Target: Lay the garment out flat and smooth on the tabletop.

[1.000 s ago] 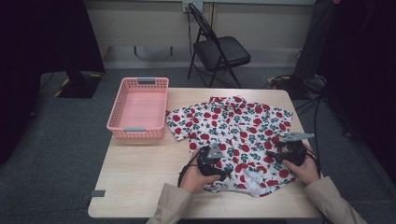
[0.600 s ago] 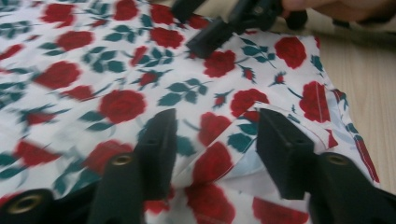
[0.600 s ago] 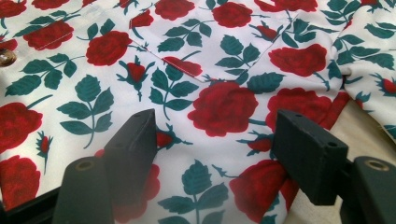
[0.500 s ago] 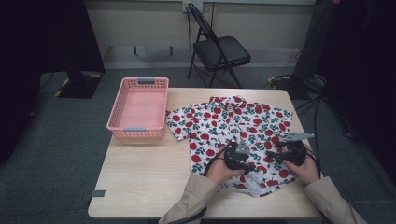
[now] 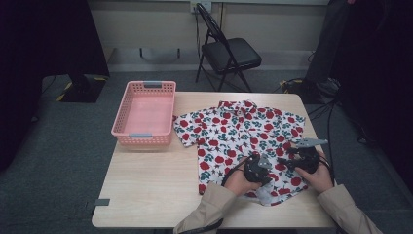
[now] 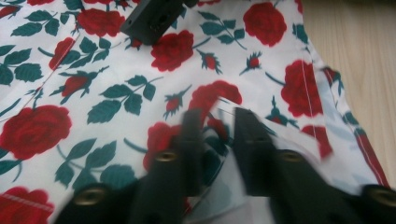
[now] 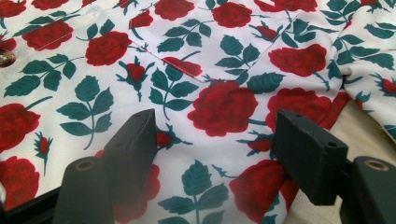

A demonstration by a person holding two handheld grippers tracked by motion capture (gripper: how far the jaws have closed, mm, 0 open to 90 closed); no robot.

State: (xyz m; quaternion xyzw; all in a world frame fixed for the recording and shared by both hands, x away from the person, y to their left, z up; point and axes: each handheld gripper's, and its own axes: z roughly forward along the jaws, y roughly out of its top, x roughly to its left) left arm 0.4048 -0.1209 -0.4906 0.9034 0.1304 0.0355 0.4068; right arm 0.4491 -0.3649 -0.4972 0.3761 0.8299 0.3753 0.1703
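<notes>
Nothing here can be read — no words, numbers, brands or signs; the shirt (image 5: 243, 134) carries only a print of red roses and green leaves; the pink basket (image 5: 144, 113) bears two small grey tabs on its rim, too small to tell any lettering.

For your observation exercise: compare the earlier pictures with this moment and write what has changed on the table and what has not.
The left gripper slid right along the shirt's near hem, toward the right gripper. Its jaws have just been closing, and a fold of the hem now sits between them. The right gripper kept its place on the shirt, jaws open. The shirt stayed spread out, and the basket did not move.
</notes>
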